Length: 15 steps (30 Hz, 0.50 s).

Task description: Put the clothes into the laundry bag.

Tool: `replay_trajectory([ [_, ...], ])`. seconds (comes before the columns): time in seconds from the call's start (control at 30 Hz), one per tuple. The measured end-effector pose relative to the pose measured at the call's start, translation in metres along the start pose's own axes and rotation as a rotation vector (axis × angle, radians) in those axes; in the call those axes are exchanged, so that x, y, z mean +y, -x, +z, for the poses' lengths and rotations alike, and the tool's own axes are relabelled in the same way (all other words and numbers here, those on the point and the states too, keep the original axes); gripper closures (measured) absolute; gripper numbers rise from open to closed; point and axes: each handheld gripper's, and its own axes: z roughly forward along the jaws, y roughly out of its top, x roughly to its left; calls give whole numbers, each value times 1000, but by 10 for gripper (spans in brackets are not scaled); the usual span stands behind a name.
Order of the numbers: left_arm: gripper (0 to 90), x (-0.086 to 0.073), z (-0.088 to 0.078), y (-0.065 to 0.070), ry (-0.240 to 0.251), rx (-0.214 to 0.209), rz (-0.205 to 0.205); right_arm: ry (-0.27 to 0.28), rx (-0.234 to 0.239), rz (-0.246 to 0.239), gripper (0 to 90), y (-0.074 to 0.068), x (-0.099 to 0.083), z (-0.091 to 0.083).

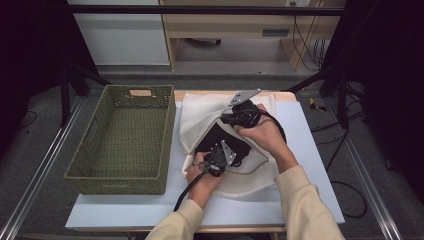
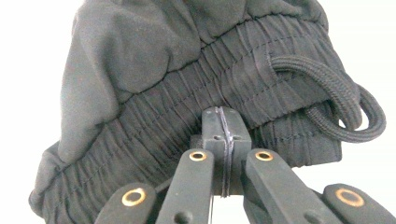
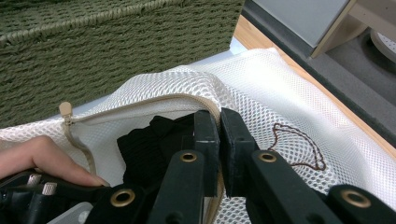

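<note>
Left gripper: jaws together, clamped on the gathered elastic waistband of the black garment, a soft knit with a braided drawstring looped at its side. Right gripper: jaws together, pinching the zippered edge of the white mesh bag. The garment lies in the bag's mouth on the white table, beside a green woven rectangular basket.

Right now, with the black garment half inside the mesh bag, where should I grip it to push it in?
Grip the black garment on its gathered elastic waistband, where the left gripper is already shut on it. Come from the bag's zipped opening, which the right gripper holds up by its edge.
</note>
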Motion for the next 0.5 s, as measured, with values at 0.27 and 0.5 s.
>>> replay_trajectory([
  [0.27, 900, 2, 4, -1, 0, 6, 2, -2, 1, -2, 866, 0, 0, -1],
  [0.5, 900, 4, 7, -2, 6, 11, -4, -8, 4, -3, 866, 0, 0, -2],
])
